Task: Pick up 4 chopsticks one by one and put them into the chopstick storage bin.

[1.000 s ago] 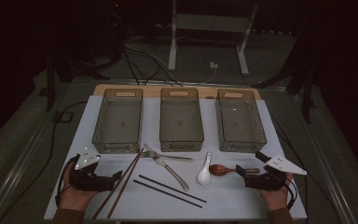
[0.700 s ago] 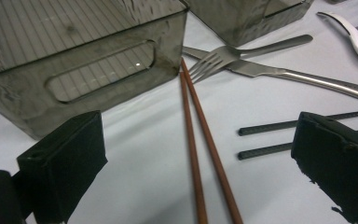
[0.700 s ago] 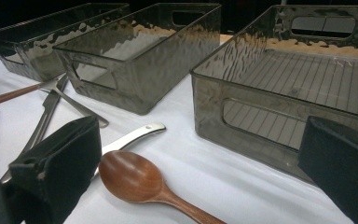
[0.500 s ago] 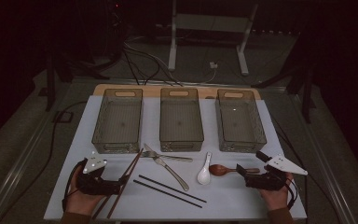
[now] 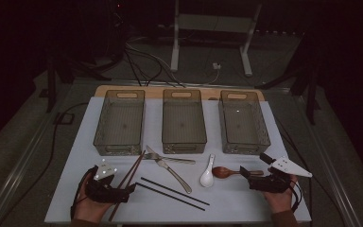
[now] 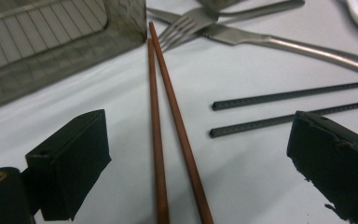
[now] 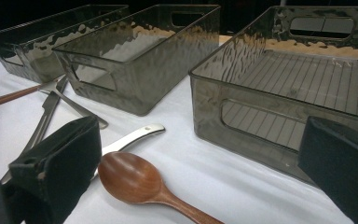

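The left gripper [image 5: 123, 193] sits low over the white mat [image 5: 85, 156] with its jaws spread wide on either side of the brown chopsticks [image 6: 161, 121], which lie together as a pair running from the person's edge of the mat up to the near corner of the left bin [image 5: 119, 122]; the jaws have just been narrowing a little, yet the pads stand clear of the wood with the sticks between them, so nothing is gripped so far. The straddling pose looks chosen so that both sticks can be pinched in one squeeze across their width. Taking the left bin as the mark, the fork [image 6: 186, 25] and the knife [image 6: 279, 42] cross just beyond its near right corner, the two black chopsticks [image 6: 289, 107] lie side by side farther right and closer to the person, and the white spoon [image 5: 208, 176] rests farther right again, below the middle bin [image 5: 183, 120]. The wooden spoon [image 7: 133, 179] lies beyond that, toward the right bin [image 7: 298, 74], and the right gripper [image 5: 246, 173] waits at its handle end with jaws parted and empty, the bowl showing between them, likely lined up to take it. The three bins stand empty in a row, probably one for each kind of utensil
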`<move>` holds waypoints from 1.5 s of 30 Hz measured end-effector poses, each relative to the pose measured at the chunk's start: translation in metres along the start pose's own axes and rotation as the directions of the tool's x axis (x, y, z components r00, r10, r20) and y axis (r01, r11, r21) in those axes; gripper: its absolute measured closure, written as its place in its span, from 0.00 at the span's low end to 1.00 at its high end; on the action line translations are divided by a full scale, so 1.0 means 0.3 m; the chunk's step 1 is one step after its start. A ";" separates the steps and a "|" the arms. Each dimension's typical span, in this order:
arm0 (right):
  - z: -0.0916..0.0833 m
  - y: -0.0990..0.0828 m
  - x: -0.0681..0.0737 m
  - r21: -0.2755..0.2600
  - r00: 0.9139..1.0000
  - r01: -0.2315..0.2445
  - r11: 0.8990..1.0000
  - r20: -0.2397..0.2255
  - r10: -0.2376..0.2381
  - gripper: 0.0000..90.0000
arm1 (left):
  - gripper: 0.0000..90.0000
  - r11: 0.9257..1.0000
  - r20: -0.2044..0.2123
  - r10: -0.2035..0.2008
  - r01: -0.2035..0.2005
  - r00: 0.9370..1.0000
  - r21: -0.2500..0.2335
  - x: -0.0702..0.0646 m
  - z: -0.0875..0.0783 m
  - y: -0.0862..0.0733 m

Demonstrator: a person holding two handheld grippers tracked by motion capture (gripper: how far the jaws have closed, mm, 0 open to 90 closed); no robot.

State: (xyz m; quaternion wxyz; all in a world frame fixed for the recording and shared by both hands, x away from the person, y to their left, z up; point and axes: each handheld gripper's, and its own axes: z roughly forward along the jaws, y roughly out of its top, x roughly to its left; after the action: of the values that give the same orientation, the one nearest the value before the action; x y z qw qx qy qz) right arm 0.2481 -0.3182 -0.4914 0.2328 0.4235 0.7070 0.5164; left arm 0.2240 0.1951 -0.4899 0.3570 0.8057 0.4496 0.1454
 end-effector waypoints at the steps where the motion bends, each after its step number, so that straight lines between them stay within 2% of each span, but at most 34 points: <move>1: 0.000 0.000 0.000 0.000 1.000 0.000 1.000 0.000 0.000 0.00 | 0.08 1.000 0.003 -0.001 0.001 1.000 0.005 -0.003 0.004 -0.002; 8: 0.001 0.000 -0.001 -0.001 1.000 0.000 1.000 0.000 0.000 0.00 | 0.10 0.999 0.009 0.003 -0.003 1.000 0.049 -0.027 0.026 -0.016; 10: 0.001 0.000 -0.002 -0.001 1.000 0.000 1.000 0.000 0.000 0.00 | 0.18 0.998 -0.012 0.006 -0.005 1.000 0.059 -0.037 0.029 -0.018; 12: 0.002 0.000 -0.002 -0.001 1.000 -0.001 1.000 0.000 0.001 0.00 | 0.21 0.998 -0.023 0.010 -0.008 1.000 0.070 -0.040 0.033 -0.018; 14: 0.002 -0.001 -0.003 -0.001 1.000 0.001 1.000 0.001 -0.001 0.00 | 0.39 0.997 -0.010 0.017 -0.016 1.000 0.073 -0.040 0.035 -0.020; 15: 0.002 -0.001 -0.003 -0.001 1.000 0.001 1.000 0.001 -0.001 0.00 | 0.39 0.997 0.005 0.018 -0.018 1.000 0.076 -0.040 0.037 -0.021; 16: 0.002 0.000 -0.003 -0.001 1.000 0.000 1.000 0.000 0.000 0.00 | 0.50 0.996 0.007 0.018 -0.018 1.000 0.084 -0.040 0.041 -0.023; 17: 0.002 0.000 -0.003 -0.002 1.000 0.000 1.000 0.001 0.000 0.00 | 0.55 0.995 -0.003 0.022 -0.022 1.000 0.094 -0.040 0.044 -0.024; 18: 0.002 -0.001 -0.004 -0.002 1.000 0.000 1.000 0.001 0.000 0.00 | 0.60 0.994 -0.010 0.022 -0.021 1.000 0.103 -0.041 0.049 -0.025; 19: 0.002 -0.001 -0.004 -0.002 1.000 0.000 1.000 0.001 0.000 0.00 | 0.60 0.994 -0.005 0.020 -0.019 1.000 0.109 -0.041 0.052 -0.027; 20: 0.002 -0.001 -0.004 -0.002 1.000 -0.001 1.000 0.002 0.001 0.00 | 0.67 0.993 -0.007 0.020 -0.019 1.000 0.119 -0.041 0.056 -0.028; 23: 0.002 -0.001 -0.005 -0.002 1.000 -0.002 1.000 0.002 0.002 0.00 | 0.75 0.988 -0.041 0.030 -0.023 0.999 0.153 -0.046 0.067 -0.032; 29: 0.003 -0.001 -0.005 0.000 1.000 -0.002 1.000 0.003 0.002 0.00 | 0.84 0.985 -0.077 0.030 -0.016 0.997 0.170 -0.048 0.074 -0.033; 33: 0.004 -0.002 -0.004 0.000 1.000 0.000 1.000 0.002 0.000 0.00 | 0.90 0.985 -0.110 0.010 0.009 0.994 0.171 -0.053 0.077 -0.032; 34: 0.005 -0.002 -0.005 0.001 1.000 0.001 1.000 0.002 -0.001 0.00 | 0.91 0.985 -0.127 -0.012 0.033 0.992 0.170 -0.056 0.078 -0.031; 35: 0.005 -0.002 -0.004 0.002 1.000 0.001 1.000 0.002 -0.001 0.00 | 0.92 0.985 -0.136 -0.018 0.041 0.991 0.169 -0.059 0.080 -0.030; 38: 0.006 -0.002 -0.004 0.002 1.000 0.000 1.000 0.002 0.000 0.00 | 0.93 0.984 -0.172 -0.013 0.043 0.985 0.173 -0.076 0.084 -0.027; 45: 0.008 -0.001 -0.004 0.003 1.000 -0.003 1.000 0.001 0.003 0.00 | 0.95 0.985 -0.184 -0.023 0.054 0.983 0.165 -0.076 0.088 -0.023</move>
State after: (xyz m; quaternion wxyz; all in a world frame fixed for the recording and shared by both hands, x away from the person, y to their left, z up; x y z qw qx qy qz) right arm 0.2502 -0.3179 -0.4927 0.2317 0.4251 0.7071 0.5153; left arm 0.2218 0.1669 -0.5114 0.2477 0.8076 0.5066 0.1728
